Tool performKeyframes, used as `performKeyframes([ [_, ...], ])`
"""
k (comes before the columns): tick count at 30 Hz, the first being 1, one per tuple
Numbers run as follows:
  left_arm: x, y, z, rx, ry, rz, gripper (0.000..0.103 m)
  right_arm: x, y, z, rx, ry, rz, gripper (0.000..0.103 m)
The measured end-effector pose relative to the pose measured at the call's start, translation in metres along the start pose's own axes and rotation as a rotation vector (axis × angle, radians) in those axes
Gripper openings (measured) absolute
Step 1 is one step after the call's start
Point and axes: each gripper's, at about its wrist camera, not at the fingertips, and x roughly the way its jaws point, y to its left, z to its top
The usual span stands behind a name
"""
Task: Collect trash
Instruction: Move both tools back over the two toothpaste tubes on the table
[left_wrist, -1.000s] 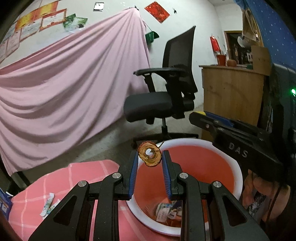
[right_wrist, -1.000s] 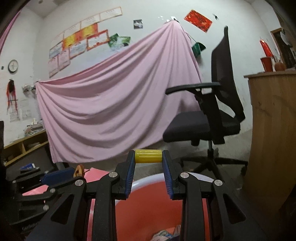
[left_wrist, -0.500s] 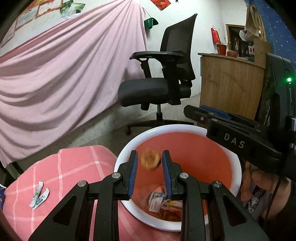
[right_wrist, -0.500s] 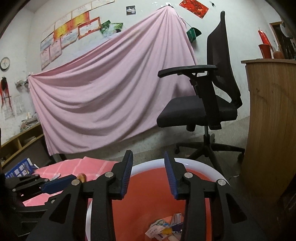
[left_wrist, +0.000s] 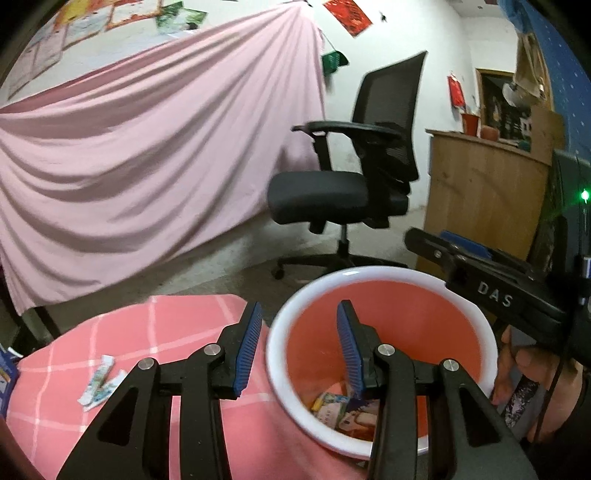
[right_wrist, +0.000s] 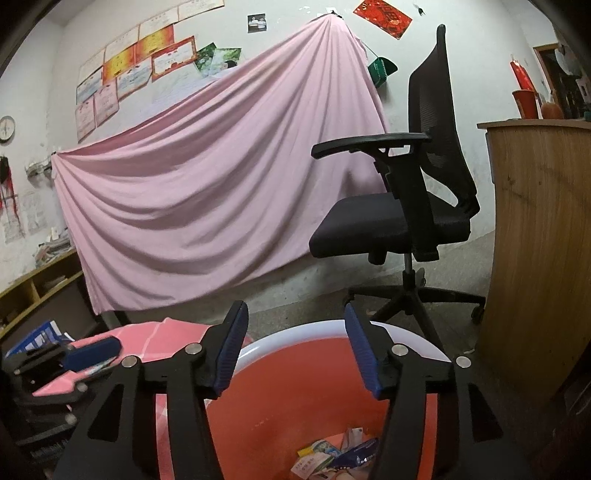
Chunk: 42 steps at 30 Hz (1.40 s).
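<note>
With both sets of jaws just opened and nothing between them, looks like a drop cycle finished over the bin. Left gripper (left_wrist: 295, 347): blue pads spread, empty, straddling the near-left rim of the red bin (left_wrist: 373, 275), one finger over the pink checked cloth (left_wrist: 122, 332), the other over the bin's inside. Right gripper (right_wrist: 295, 350): jaws spread wider, empty, hovering over the bin's (right_wrist: 295, 332) near side, pointing toward the office chair (right_wrist: 399, 206) far behind. Binned trash (left_wrist: 343, 408): a small pile of wrappers and packets at the bottom, also visible in the right wrist view (right_wrist: 332, 458). Still to collect: two torn wrapper scraps (left_wrist: 98, 386) lying on the cloth, left of the left gripper, well apart from the bin. Judging progress as mostly done, those scraps being the only leftovers in view; rest of the cloth partly hidden by the gripper bodies, so cannot rule out more. Next step probably: swing left gripper over to the scraps, pinch, carry back to the bin.
</note>
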Motion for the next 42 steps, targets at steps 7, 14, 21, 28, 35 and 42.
performKeyframes([
  [7, -0.026, 0.030, 0.004, -0.043, -0.060, 0.088, 0.054, -0.006, 0.013, 0.008, 0.018, -0.078, 0.003, 0.083],
  [14, -0.061, 0.067, -0.001, -0.143, -0.178, 0.212, 0.089, -0.021, 0.038, 0.013, 0.023, -0.218, 0.035, 0.103],
  [21, -0.087, 0.103, -0.013, -0.222, -0.255, 0.279, 0.101, -0.022, 0.063, 0.018, 0.035, -0.281, 0.034, 0.103],
  [28, -0.110, 0.137, -0.022, -0.267, -0.305, 0.358, 0.101, -0.019, 0.092, 0.017, 0.019, -0.319, 0.082, 0.103],
  [35, -0.125, 0.164, -0.035, -0.303, -0.325, 0.415, 0.101, -0.015, 0.127, 0.011, -0.043, -0.342, 0.158, 0.103],
  [42, -0.133, 0.193, -0.053, -0.348, -0.311, 0.461, 0.101, -0.002, 0.169, -0.001, -0.144, -0.309, 0.226, 0.103],
])
